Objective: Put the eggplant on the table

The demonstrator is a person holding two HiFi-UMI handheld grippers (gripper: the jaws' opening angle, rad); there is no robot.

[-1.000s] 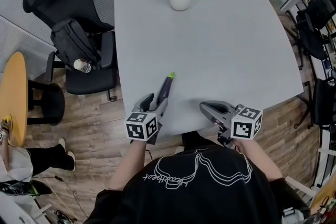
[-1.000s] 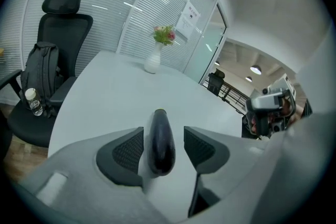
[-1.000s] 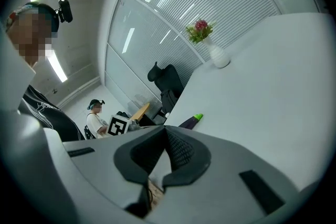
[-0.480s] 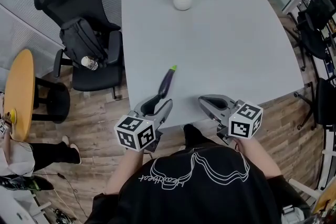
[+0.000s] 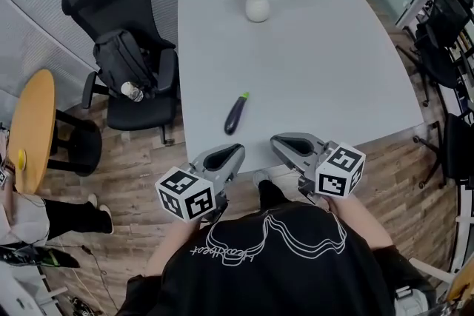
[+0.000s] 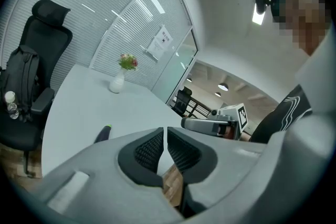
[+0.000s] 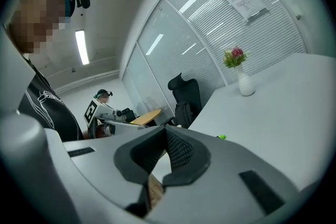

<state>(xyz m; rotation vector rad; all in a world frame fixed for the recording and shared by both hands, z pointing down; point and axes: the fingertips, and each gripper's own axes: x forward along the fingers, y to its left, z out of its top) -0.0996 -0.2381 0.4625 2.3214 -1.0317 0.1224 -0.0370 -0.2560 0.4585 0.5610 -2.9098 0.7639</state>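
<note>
The dark purple eggplant (image 5: 236,115) with a green stem lies on the grey table (image 5: 333,63) near its front edge; its stem end also shows in the left gripper view (image 6: 102,134) and the right gripper view (image 7: 221,137). My left gripper (image 5: 235,152) hangs at the table's front edge, short of the eggplant and apart from it. Its jaws are closing, almost together, with nothing between them (image 6: 165,131). My right gripper (image 5: 275,142) hovers beside it to the right, shut and empty (image 7: 164,131).
A white vase of flowers (image 5: 257,4) stands at the table's far end. A black office chair with a backpack (image 5: 122,63) is left of the table, and a round yellow table (image 5: 29,129) lies further left. More chairs stand at the right.
My left gripper has drawn back and up off the eggplant, and its jaws have come together. The right gripper has lifted slightly. The eggplant stays on the table.
</note>
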